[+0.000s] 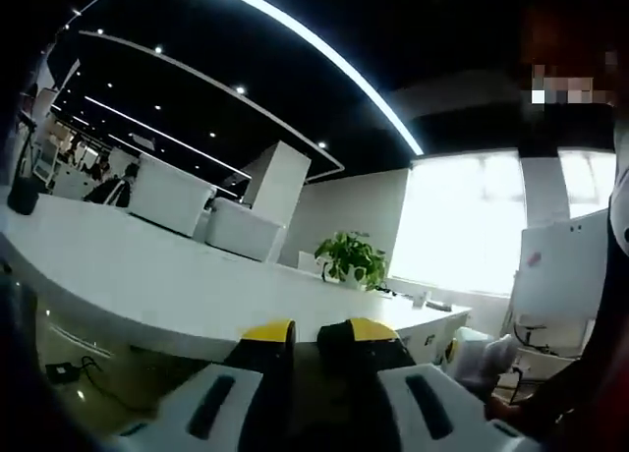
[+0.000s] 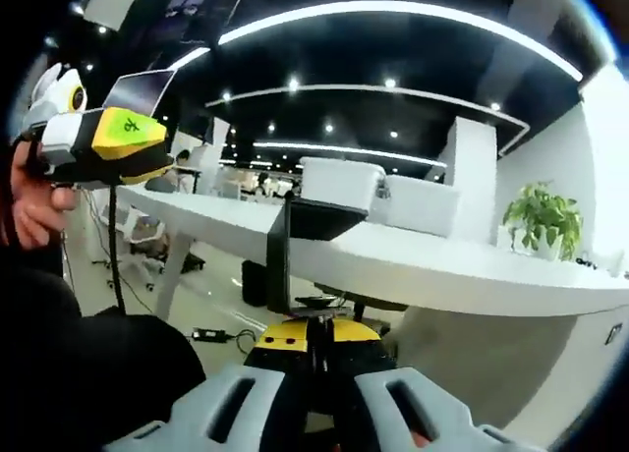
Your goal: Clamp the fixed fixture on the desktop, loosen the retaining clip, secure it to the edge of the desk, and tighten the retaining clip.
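In the right gripper view, the black fixture [image 2: 300, 238] is clamped onto the edge of the white desk [image 2: 413, 265]. It stands just above the right gripper [image 2: 316, 346]. The yellow-tipped jaws are closed on a thin black part hanging under the fixture. The left gripper [image 2: 103, 142] is held up by a hand [image 2: 34, 201] on the left, well apart from the fixture. No clear writing can be read on it.

In the left gripper view, the left gripper [image 1: 307, 336] is seen with a small gap between its jaws and nothing in them. A green plant [image 1: 351, 256] is seen on the desk [image 1: 147, 275].

The black clamp fixture [image 2: 313, 238] stands upright at the white desk [image 2: 423, 260] edge, its flat plate lying over the desktop.
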`<state>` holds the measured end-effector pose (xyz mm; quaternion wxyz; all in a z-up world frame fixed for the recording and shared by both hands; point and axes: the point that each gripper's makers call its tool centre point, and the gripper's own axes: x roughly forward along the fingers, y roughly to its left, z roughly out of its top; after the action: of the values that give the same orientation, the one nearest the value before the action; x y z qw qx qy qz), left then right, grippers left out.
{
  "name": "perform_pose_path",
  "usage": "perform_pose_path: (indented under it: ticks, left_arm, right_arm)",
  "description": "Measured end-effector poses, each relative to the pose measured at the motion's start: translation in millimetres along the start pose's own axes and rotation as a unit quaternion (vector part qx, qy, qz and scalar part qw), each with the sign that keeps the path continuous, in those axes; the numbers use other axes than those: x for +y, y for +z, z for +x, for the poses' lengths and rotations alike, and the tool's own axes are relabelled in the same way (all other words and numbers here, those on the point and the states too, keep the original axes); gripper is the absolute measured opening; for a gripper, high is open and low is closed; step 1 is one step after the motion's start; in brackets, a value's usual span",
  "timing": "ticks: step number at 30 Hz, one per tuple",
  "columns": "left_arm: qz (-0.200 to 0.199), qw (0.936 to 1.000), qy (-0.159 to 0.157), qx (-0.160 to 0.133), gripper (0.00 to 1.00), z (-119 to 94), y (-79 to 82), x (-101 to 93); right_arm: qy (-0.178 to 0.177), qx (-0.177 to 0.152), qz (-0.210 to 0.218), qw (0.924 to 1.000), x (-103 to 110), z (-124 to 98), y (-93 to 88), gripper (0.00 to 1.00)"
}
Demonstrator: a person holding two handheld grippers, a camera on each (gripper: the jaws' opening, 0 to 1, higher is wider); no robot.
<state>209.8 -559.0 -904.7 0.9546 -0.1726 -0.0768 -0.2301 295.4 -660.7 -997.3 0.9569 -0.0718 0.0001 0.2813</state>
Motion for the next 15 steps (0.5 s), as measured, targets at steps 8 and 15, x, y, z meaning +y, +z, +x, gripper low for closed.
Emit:
perform_pose_path:
  ticks: [8, 15]
  left_arm:
    - [-0.009, 0.9996, -0.024, 0.007, 0.17, 2.4, -4.8, -11.3]
    - [-0.016, 0.9957, -0.084, 0.036, 0.16, 18.2, -18.0, -36.0]
  right_arm:
    - [0.007, 0.011, 0.081, 0.9966, -11.4, 7.8, -10.9, 0.03]
    - [0.03, 0.013, 0.099, 0.9946, -14.9, 13.3, -13.3, 0.03]
